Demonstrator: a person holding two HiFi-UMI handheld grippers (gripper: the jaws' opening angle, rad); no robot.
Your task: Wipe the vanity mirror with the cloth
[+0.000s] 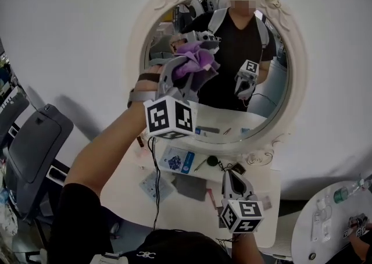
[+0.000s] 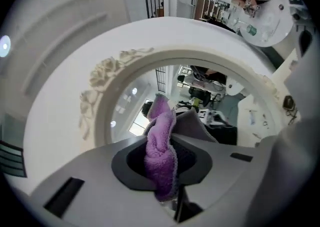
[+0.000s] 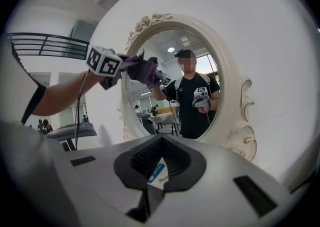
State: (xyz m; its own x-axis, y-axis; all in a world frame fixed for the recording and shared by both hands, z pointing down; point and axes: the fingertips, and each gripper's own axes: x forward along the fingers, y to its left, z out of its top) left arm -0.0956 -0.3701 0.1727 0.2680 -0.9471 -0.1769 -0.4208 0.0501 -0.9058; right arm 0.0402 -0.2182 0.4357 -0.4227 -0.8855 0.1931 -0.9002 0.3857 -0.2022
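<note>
The left gripper [image 1: 185, 77] is raised in front of the vanity mirror [image 1: 276, 91], with the person's forearm reaching up from the lower left. Its 2 jaws are clamped on a purple cloth [image 1: 196, 59]. In the left gripper view the cloth [image 2: 161, 146] is pinched into a narrow fold between the dark pads of the gripper [image 2: 162, 163], and its loose end stands up beyond them towards the glass [image 2: 125, 101].

The bunched cloth sits at the upper left part of the glass, close under the carved white frame. In the right gripper view the cloth [image 3: 142, 68] meets its own reflection on the mirror [image 3: 150, 106], so it appears to be touching the surface.

The right gripper [image 1: 235, 182] is held low over the white vanity tabletop [image 1: 192, 204], well apart from the mirror. In its own view the jaws [image 3: 160, 163] stand a little apart with nothing between them. Through the narrow gap only a blue-and-white packet [image 3: 156, 172] lying on the tabletop shows; in the head view the same packet [image 1: 177, 160] lies just below the mirror's lower rim.
</note>
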